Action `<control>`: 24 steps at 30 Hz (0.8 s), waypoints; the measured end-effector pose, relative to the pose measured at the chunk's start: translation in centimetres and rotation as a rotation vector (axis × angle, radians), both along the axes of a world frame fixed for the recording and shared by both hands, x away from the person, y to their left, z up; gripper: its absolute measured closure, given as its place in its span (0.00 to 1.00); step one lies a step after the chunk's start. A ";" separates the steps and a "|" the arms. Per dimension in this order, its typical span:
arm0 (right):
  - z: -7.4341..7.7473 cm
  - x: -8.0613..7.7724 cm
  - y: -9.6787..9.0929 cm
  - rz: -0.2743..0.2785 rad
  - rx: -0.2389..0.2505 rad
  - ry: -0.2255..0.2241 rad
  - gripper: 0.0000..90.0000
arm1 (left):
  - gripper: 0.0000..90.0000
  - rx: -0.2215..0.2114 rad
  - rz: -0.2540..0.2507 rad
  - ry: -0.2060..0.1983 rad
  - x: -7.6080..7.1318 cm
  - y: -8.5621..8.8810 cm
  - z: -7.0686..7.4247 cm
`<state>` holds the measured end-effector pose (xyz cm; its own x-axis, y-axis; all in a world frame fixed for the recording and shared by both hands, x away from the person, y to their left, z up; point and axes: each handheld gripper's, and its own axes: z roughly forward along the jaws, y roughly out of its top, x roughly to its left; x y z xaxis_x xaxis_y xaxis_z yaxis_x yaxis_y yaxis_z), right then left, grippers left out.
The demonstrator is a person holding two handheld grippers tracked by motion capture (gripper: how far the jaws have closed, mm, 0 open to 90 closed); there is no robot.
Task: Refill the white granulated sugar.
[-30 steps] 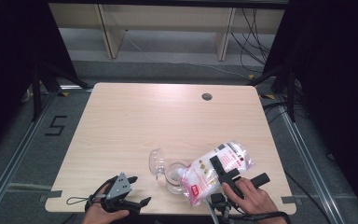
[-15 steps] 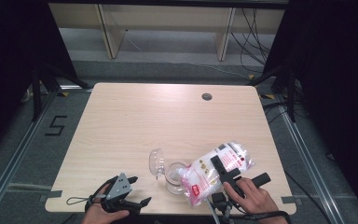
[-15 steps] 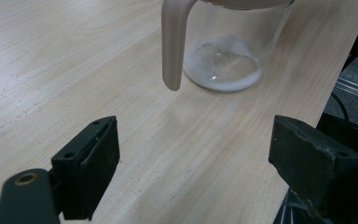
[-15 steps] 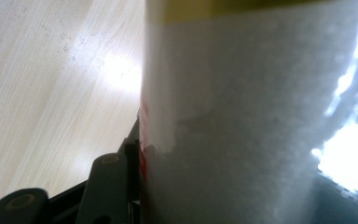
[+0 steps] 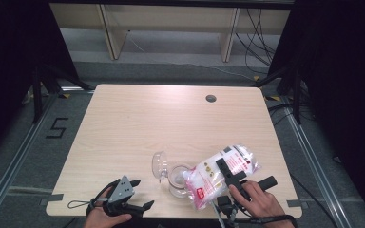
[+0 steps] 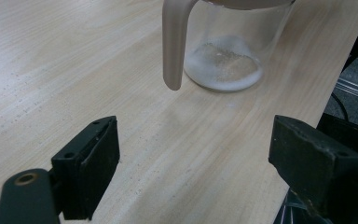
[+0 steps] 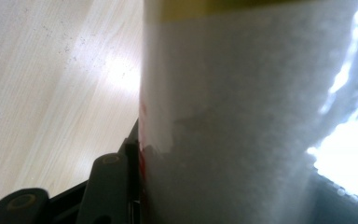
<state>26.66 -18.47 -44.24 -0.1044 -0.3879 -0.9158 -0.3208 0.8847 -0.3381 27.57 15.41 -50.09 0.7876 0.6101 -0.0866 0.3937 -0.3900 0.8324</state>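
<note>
Bag [image 5: 221, 172] in right tool [image 5: 230, 175], over jar [image 5: 177, 179].

digit "5" taped on floor [image 5: 57, 128], left of table [image 5: 123, 123].

Even overhead light is brightening the pale table [image 5: 171, 123] while the surroundings are sinking into near-black, glare is blowing out patches on the bag [image 7: 261, 116] pressed against the right gripper view's lens, and that close view is blurring badly.

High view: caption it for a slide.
Right gripper tips a bag of white granules over a glass jar; left gripper open nearby.
</note>
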 end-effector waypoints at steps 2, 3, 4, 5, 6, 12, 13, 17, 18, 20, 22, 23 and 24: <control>-0.1 -0.2 0.0 -0.009 0.017 0.004 0.58 | 0.18 -0.016 0.001 0.005 -0.1 -0.1 -0.1; 0.0 -0.1 0.1 0.005 -0.001 0.001 0.58 | 0.18 -0.014 -0.001 0.003 -0.1 -0.1 -0.1; 0.0 -0.1 0.1 0.004 -0.001 0.001 0.58 | 0.18 -0.004 0.001 -0.001 -0.1 0.0 0.0; 0.0 -0.1 0.1 0.006 -0.002 0.002 0.59 | 0.18 0.003 -0.003 -0.016 0.0 0.1 0.0; 0.0 -0.1 0.1 0.005 -0.002 0.002 0.59 | 0.18 0.012 -0.007 -0.032 0.1 0.1 0.1; 0.2 0.0 0.0 0.017 -0.021 -0.009 0.59 | 0.18 0.009 -0.008 -0.031 0.1 0.1 0.1; 0.2 0.0 0.0 0.008 -0.019 -0.007 0.59 | 0.18 0.010 -0.007 -0.032 0.1 0.1 0.1; 0.2 0.0 -0.1 -0.001 -0.016 -0.006 0.59 | 0.18 0.007 -0.005 -0.028 0.1 0.1 0.1; 0.3 0.1 -0.1 0.012 -0.029 -0.009 0.59 | 0.18 0.011 -0.010 -0.032 0.1 0.1 0.1; 0.2 0.0 -0.2 -0.007 -0.010 -0.008 0.59 | 0.18 0.011 -0.007 -0.032 0.1 0.1 0.1; 0.2 0.0 -0.2 -0.007 -0.010 -0.011 0.59 | 0.18 -0.001 0.006 -0.015 0.0 0.0 0.0; 0.3 0.0 -0.2 -0.005 -0.012 -0.014 0.59 | 0.18 -0.010 0.000 0.003 -0.1 -0.1 0.0; 0.3 0.0 -0.2 -0.004 -0.016 -0.016 0.59 | 0.18 -0.015 0.004 0.002 -0.1 -0.1 0.0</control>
